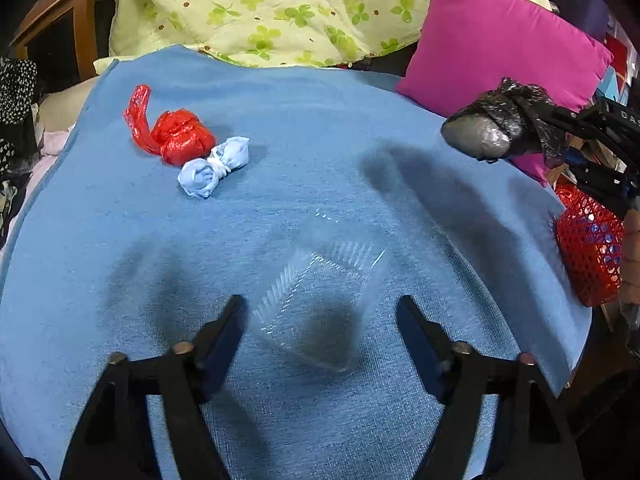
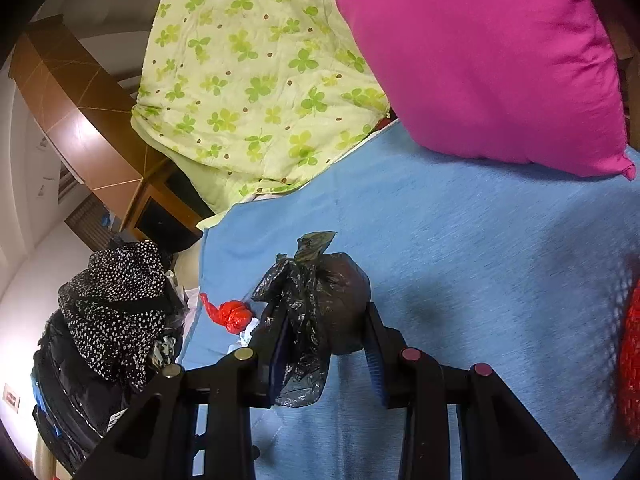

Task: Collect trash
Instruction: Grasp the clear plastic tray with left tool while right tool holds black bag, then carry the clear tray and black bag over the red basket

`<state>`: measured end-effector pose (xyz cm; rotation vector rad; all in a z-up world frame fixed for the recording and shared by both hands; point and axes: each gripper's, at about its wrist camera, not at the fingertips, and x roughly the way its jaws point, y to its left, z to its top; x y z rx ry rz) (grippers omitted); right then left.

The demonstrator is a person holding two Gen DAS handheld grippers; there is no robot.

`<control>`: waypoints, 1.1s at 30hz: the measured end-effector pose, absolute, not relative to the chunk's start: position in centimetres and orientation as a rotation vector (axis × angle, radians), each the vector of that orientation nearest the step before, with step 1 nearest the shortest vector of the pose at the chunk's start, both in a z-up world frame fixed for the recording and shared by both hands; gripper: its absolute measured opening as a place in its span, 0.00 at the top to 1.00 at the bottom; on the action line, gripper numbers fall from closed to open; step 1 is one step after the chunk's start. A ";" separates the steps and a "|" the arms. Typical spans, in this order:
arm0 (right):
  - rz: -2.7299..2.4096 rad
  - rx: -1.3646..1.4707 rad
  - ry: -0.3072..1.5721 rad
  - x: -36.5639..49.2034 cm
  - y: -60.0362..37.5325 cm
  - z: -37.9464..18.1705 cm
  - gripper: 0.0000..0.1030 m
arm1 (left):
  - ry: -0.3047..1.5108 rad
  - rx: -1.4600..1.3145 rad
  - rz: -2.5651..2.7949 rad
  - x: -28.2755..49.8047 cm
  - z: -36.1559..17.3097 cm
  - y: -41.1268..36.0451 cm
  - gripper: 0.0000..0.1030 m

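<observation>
A clear plastic clamshell box lies on the blue blanket. My left gripper is open with a finger on each side of the box, and both pads stand apart from it. A knotted red plastic bag and a tied light-blue bundle lie touching at the far left of the blanket. My right gripper is shut on a knotted black plastic bag and holds it above the blanket. In the left wrist view the black plastic bag hangs at the right.
A red mesh basket stands at the blanket's right edge, below the right gripper. A pink pillow and a green clover quilt lie at the back. A heap of dark clothes is beside the bed on the left.
</observation>
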<state>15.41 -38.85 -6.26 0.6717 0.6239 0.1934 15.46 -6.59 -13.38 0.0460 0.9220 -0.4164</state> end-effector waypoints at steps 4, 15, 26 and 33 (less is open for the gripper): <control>0.189 0.660 0.605 14.8 -39.3 -5.7 0.65 | 0.939 0.059 -0.403 15.3 -13.5 -7.1 0.41; 0.190 0.634 0.531 12.2 -40.3 -3.8 0.65 | 0.876 0.061 -0.396 13.7 -9.9 -8.7 0.44; 0.167 0.543 0.401 7.9 -40.1 -0.2 0.65 | 0.757 0.055 -0.386 10.0 -3.1 -10.9 0.44; 0.153 0.477 0.302 4.6 -39.5 1.7 0.65 | 0.684 0.081 -0.369 7.4 -0.3 -11.3 0.43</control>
